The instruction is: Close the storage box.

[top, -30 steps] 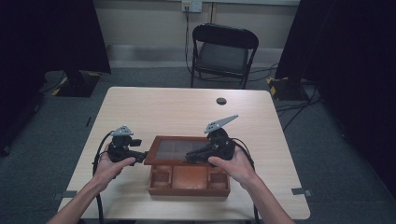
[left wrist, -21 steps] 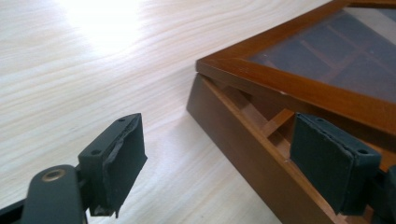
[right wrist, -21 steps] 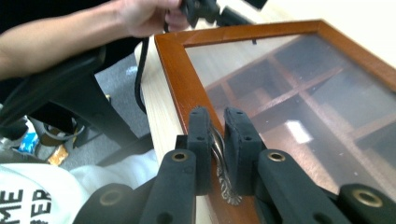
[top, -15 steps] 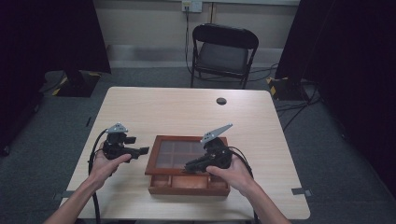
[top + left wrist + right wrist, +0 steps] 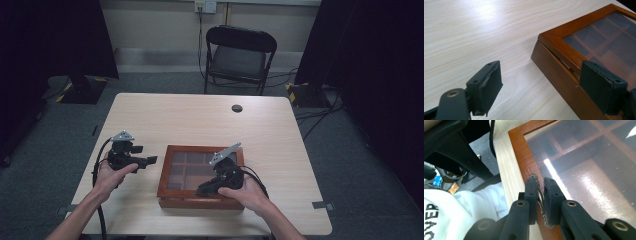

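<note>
A wooden box (image 5: 200, 175) with a glass-paned lid lies on the pale wood surface (image 5: 280, 130), toward the 6 o'clock edge in the high view. The lid lies down on the box, compartments showing through the glass. The right claw (image 5: 540, 192) is pinched tight on the ornate metal handle (image 5: 539, 195) fixed to the lid's front frame, its two black pads clamping the handle between them. In the high view this right claw (image 5: 207, 189) sits over the box's near rail. The left claw (image 5: 150, 160) hovers at 9 o'clock of the box, just beside its side wall, jaws spread wide and gripping nothing. A small dark disc (image 5: 237, 108) lies at 12 o'clock, well apart.
</note>
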{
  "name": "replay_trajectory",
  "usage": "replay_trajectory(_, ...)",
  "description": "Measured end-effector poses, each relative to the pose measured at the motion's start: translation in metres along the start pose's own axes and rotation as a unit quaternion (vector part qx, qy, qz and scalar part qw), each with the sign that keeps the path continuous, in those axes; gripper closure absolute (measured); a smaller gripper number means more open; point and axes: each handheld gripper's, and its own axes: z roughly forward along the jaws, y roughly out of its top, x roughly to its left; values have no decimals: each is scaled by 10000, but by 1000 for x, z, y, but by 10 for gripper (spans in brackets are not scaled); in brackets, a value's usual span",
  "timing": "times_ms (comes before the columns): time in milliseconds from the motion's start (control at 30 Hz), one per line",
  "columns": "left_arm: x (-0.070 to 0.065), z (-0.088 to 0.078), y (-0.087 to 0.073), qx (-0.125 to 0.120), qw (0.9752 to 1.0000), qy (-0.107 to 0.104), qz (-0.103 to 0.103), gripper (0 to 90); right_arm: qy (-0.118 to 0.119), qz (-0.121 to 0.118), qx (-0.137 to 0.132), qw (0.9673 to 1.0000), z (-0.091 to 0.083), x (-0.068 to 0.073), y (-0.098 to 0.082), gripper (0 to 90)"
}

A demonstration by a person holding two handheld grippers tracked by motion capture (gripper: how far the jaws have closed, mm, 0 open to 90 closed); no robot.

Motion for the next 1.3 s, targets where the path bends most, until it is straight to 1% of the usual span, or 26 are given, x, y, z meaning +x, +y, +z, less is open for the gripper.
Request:
replay_trajectory(67, 0, 0, 0, -11, 10000, 10, 17, 182, 1, 36, 77, 10000, 6, -2, -4, 822)
replay_trajectory(167, 0, 1, 0, 4, 10000, 25, -30, 182, -100, -9, 241, 9997, 14, -2, -8, 821)
replay_trajectory(200, 0, 1, -1, 5, 10000, 10, -25, 182, -86, -11, 262, 9996, 15, -3, -9, 822)
replay_trajectory(300, -1, 1, 0, 15, 10000, 14, -1, 184, -17, 1, 212, 9998, 17, -5, -11, 822)
replay_trajectory(400, -1, 2, -1, 38, 10000, 16, 6, 186, -15, 34, 158, 9999, 17, -5, -12, 818)
replay_trajectory(433, -1, 2, -1, 58, 10000, -20, 5, 186, 4, 154, 122, 9998, 17, -6, -13, 811)
replay_trajectory(467, -2, 3, -1, 85, 10000, 8, -4, 186, 20, 202, 61, 9998, 16, -7, -15, 772)
replay_trajectory(500, -2, 3, -1, 90, 10000, 17, -6, 188, 15, 208, 3, 9998, 15, -7, -15, 699)
replay_trajectory(533, -3, 2, -1, 80, 10000, 19, 10, 191, -67, 232, -55, 9997, 13, -6, -15, 652)
replay_trajectory(567, -4, 2, -1, 76, 10000, 44, 6, 195, -84, 256, -128, 9996, 10, -6, -15, 653)
replay_trajectory(600, -4, 2, -1, 78, 10000, 58, -20, 199, -33, 281, -215, 9994, 8, -6, -16, 649)
replay_trajectory(633, -4, 3, -1, 107, 9999, 60, -16, 202, -59, 295, -331, 9990, 5, -6, -16, 625)
replay_trajectory(667, -5, 3, -1, 140, 9999, 97, 24, 204, -115, 331, -405, 9986, 3, -7, -16, 583)
replay_trajectory(733, -7, 5, -1, 223, 9997, 67, 65, 208, -316, 373, -562, 9972, -4, -8, -17, 534)
replay_trajectory(767, -8, 5, -1, 243, 9996, 95, 92, 208, -432, 425, -686, 9958, -8, -8, -18, 497)
replay_trajectory(833, -9, 4, 1, 289, 9994, 123, 154, 210, -672, 587, -817, 9927, -17, -11, -18, 451)
replay_trajectory(867, -9, 4, 1, 243, 9996, 103, 107, 212, -735, 643, -892, 9912, -22, -13, -19, 423)
replay_trajectory(900, -9, 3, 2, 221, 9996, 127, 81, 212, -852, 716, -978, 9890, -27, -14, -21, 389)
replay_trajectory(933, -8, 2, 2, 232, 9995, 157, 142, 212, -938, 799, -1013, 9872, -33, -16, -23, 367)
replay_trajectory(1000, -7, 2, 0, 325, 9992, 176, 157, 212, -1090, 899, -1142, 9834, -43, -19, -27, 312)
replay_trajectory(1033, -5, 1, -1, 381, 9989, 189, 183, 212, -1223, 1019, -1258, 9792, -51, -23, -31, 292)
replay_trajectory(1100, -1, -2, -3, 457, 9984, 278, 195, 212, -1430, 1151, -1411, 9728, -63, -27, -38, 251)
replay_trajectory(1167, 4, -7, -5, 430, 9984, 336, 141, 211, -1704, 1329, -1491, 9649, -75, -32, -46, 191)
replay_trajectory(1200, 6, -9, -6, 412, 9984, 375, 121, 212, -1811, 1415, -1530, 9611, -81, -36, -50, 190)
replay_trajectory(1267, 11, -14, -9, 432, 9980, 448, 66, 212, -2040, 1589, -1647, 9518, -92, -43, -61, 171)
replay_trajectory(1300, 13, -16, -11, 479, 9976, 489, 81, 211, -2112, 1662, -1656, 9489, -97, -48, -66, 147)
